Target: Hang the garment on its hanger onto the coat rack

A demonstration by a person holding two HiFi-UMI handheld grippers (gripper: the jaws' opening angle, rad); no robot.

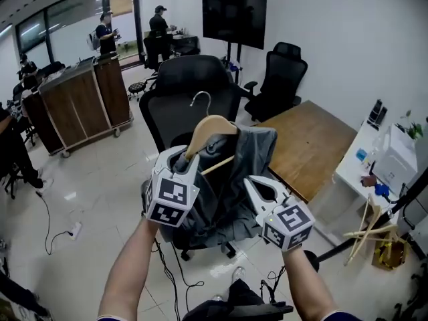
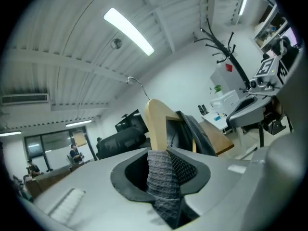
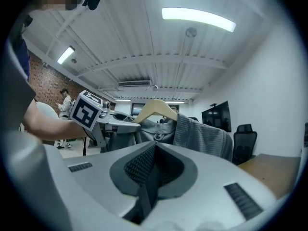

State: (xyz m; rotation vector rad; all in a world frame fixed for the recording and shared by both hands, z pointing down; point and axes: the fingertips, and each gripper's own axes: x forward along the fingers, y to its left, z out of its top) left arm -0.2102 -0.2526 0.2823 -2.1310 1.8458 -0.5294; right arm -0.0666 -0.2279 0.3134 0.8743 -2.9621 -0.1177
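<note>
Your left gripper (image 1: 190, 164) clamps the hanger (image 1: 212, 129) through the garment (image 1: 249, 172), leaving the hook (image 1: 200, 100) upright and free for the rack (image 2: 226, 51). Your right gripper (image 1: 254, 184) is closed and empty.

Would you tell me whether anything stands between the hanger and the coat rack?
Nothing fixed appears to. In the left gripper view, only the right gripper overlaps the coat rack, right of the hanger; the space towards its hooks looks open.

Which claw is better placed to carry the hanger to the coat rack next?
Left: the left claw is clamped on the hanger, while the right claw sits shut and empty beside the garment.
</note>
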